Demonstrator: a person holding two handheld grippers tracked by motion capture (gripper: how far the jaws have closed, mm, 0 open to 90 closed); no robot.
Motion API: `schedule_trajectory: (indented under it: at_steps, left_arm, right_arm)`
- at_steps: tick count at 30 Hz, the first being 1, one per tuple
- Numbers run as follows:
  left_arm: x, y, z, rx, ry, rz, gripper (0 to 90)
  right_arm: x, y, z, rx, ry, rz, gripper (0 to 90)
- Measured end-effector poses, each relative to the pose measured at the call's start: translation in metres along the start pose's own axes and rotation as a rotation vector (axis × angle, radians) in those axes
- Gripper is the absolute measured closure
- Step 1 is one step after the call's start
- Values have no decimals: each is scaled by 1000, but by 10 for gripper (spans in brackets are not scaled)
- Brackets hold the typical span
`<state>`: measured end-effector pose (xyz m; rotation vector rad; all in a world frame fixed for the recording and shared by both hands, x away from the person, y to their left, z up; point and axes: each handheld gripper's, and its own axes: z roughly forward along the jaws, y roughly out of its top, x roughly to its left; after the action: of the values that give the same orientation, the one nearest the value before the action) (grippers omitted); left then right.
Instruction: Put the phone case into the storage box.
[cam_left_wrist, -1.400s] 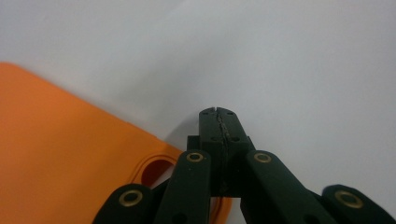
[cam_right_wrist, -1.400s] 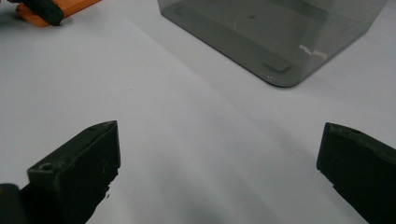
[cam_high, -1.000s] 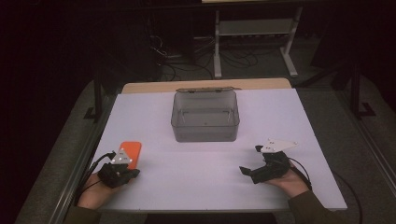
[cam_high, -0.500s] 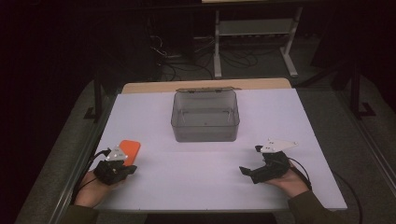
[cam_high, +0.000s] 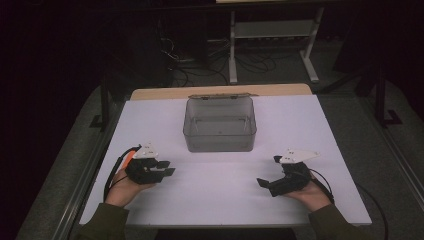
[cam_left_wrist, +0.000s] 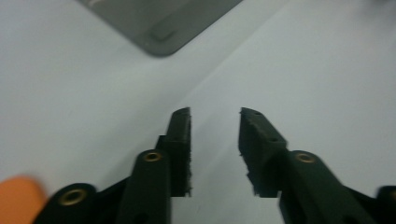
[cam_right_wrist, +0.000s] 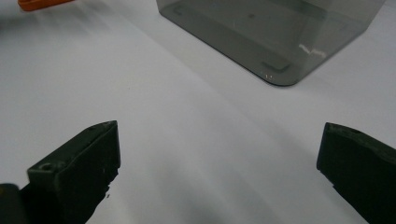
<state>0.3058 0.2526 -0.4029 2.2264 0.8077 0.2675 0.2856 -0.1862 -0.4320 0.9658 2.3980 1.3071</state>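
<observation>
My left gripper (cam_high: 167, 167) hovers low over the white table (cam_high: 300, 125) at the front left. Its jaws have just been opening and stand partly apart, with nothing between them (cam_left_wrist: 215, 114). Just behind it, to its left, lies a small orange object (cam_high: 129, 156), mostly hidden by the gripper; it is blurred at the bottom corner of the left gripper view (cam_left_wrist: 18, 196). My right gripper (cam_high: 268, 170) rests at the front right, jaws wide apart over bare table (cam_right_wrist: 219, 128). A clear grey box (cam_high: 220, 142) with no lid on stands mid-table, beyond both grippers.
The box's near corner shows in both gripper views (cam_left_wrist: 159, 18) (cam_right_wrist: 275, 70). The orange object (cam_right_wrist: 42, 3) lies far off in the right gripper view. A metal stand (cam_high: 270, 35) and cables sit on the dark floor beyond the table.
My left gripper has moved right and a little forward, away from the orange object, and its jaws have gone from shut to partly open. The right gripper has stayed still.
</observation>
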Motion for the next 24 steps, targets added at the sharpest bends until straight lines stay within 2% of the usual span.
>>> schedule_trajectory:
  at_steps: [1,2,6,8,10,12,14,20,24]
  left_arm:
    - [-1,1,2,-7,-7,4,589]
    - [-2,4,7,-31,-31,2,520]
    - [-5,2,13,-86,-64,3,405]
    - [-6,0,14,-99,-72,-3,372]
    - [-7,-3,15,-102,-89,11,313]
    - [-9,-6,14,-123,-100,16,209]
    - [-10,-9,13,-134,-105,20,143]
    - [-12,-16,12,-150,-131,31,28]
    - [-13,-18,14,-142,-146,34,5]
  right_arm:
    - [0,0,0,0,0,0,0]
    - [0,0,0,-2,0,1,0]
    - [0,0,-1,-4,3,6,0]
    - [0,0,-1,-4,3,6,0]
    - [0,0,-1,-5,4,4,0]
    - [1,0,-1,-5,6,-1,0]
    - [2,0,-2,-8,4,-11,0]
    - [3,-1,-5,-9,17,-25,0]
    - [-1,-3,-6,-1,15,-21,0]
